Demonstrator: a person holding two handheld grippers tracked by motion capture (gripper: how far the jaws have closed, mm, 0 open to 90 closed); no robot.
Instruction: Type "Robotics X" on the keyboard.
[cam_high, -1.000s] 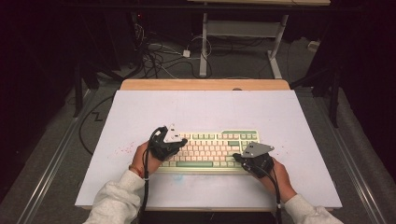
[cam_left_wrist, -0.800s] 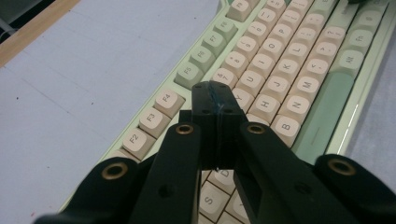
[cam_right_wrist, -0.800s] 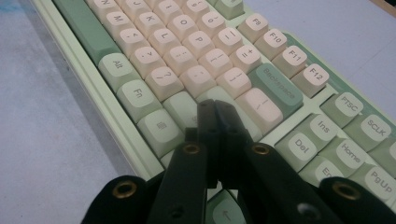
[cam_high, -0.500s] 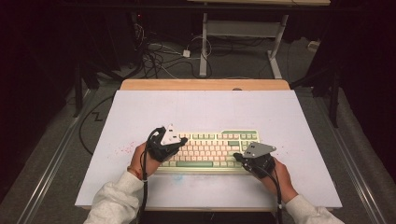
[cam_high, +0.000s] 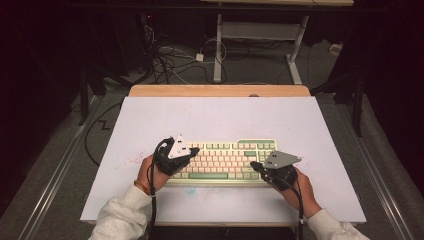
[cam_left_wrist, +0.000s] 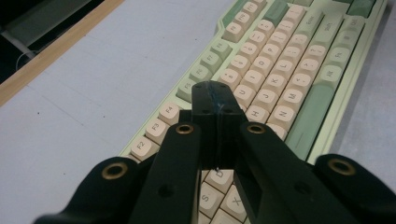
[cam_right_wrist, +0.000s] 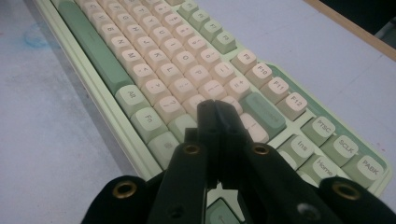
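Keyboard (cam_high: 225, 160): lay flat on the table (cam_high: 220, 117), directly under both sets of jaws.
Left gripper (cam_left_wrist: 215, 100): jaws pressed together into one blunt tip above the left-side letter keys, likely for tapping.
Right gripper (cam_right_wrist: 217, 116): jaws closed, empty, poised over keys near Enter, apparently to type.

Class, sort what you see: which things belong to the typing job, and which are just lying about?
In the job:
keyboard
left tool, jaws shut
right tool, jaws shut

Lying about:
cables on the floor
desk frame behind the table
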